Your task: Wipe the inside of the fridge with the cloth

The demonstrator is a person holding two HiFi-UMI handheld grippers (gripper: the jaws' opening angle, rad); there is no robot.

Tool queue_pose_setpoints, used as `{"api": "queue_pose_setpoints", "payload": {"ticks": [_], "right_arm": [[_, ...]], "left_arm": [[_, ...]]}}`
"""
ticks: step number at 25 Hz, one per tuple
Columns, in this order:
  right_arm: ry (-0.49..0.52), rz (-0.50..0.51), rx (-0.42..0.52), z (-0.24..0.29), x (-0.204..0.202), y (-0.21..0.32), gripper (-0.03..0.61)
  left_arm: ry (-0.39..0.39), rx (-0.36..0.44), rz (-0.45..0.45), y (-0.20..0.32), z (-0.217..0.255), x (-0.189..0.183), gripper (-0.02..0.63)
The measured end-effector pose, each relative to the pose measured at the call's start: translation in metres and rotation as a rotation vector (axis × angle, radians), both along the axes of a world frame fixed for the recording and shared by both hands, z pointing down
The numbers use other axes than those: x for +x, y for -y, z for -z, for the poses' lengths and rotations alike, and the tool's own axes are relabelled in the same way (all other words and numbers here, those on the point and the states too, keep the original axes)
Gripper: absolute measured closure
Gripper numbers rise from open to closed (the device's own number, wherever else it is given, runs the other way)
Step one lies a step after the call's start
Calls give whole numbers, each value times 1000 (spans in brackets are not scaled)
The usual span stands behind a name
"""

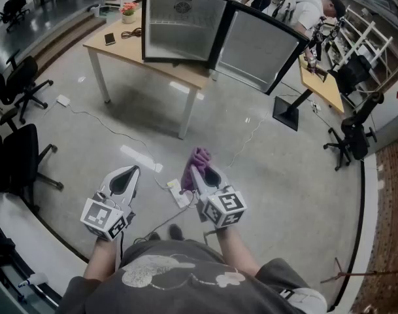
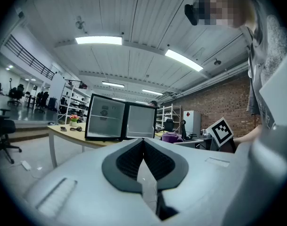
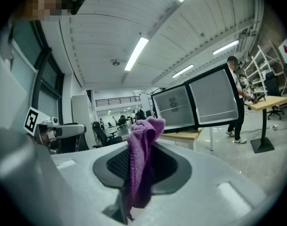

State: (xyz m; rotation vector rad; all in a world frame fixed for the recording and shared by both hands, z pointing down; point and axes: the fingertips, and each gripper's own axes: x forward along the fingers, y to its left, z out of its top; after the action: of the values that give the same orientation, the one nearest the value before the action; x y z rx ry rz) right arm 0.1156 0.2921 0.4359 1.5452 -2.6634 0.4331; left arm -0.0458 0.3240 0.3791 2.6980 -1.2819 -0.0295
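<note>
I'm holding the cloth (image 1: 200,157) clamped in the right gripper (image 1: 197,170), with the left gripper (image 1: 123,178) pinched together and empty. The fridge (image 1: 185,28) is standing open at twelve o'clock, well apart, so I'm judging approach comes next.

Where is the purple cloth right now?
The purple cloth is pinched in the right gripper, low centre of the head view, beside the left gripper and well short of the open fridge on the table.

Item counts, fridge scene.
2 tongs: left tongs (image 1: 128,173), right tongs (image 1: 196,170). 1 purple cloth (image 1: 200,156). 1 fridge (image 1: 184,28) with 1 door (image 1: 261,48). 2 desks: fridge desk (image 1: 130,50), second desk (image 1: 324,87). 1 flower pot (image 1: 128,12). 1 phone (image 1: 110,38). At least 4 office chairs (image 1: 23,80).
</note>
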Motion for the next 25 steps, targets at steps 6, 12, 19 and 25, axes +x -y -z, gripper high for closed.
{"api": "queue_pose_setpoints", "payload": {"ticks": [6,12,19,25], "right_arm": [[5,-10,3,4,7,7,494],[25,7,-3,1,15,12,494],[45,35,-23,-9,30,19,494],[86,89,-27,-13,34,28,494]], "left_arm": [[10,12,-1,2,0,10,595],[32,-9,19,1,-5,15,595],[70,-19,54,1,-6,27,595],[76,-34,116,3,-6,27,595]]}}
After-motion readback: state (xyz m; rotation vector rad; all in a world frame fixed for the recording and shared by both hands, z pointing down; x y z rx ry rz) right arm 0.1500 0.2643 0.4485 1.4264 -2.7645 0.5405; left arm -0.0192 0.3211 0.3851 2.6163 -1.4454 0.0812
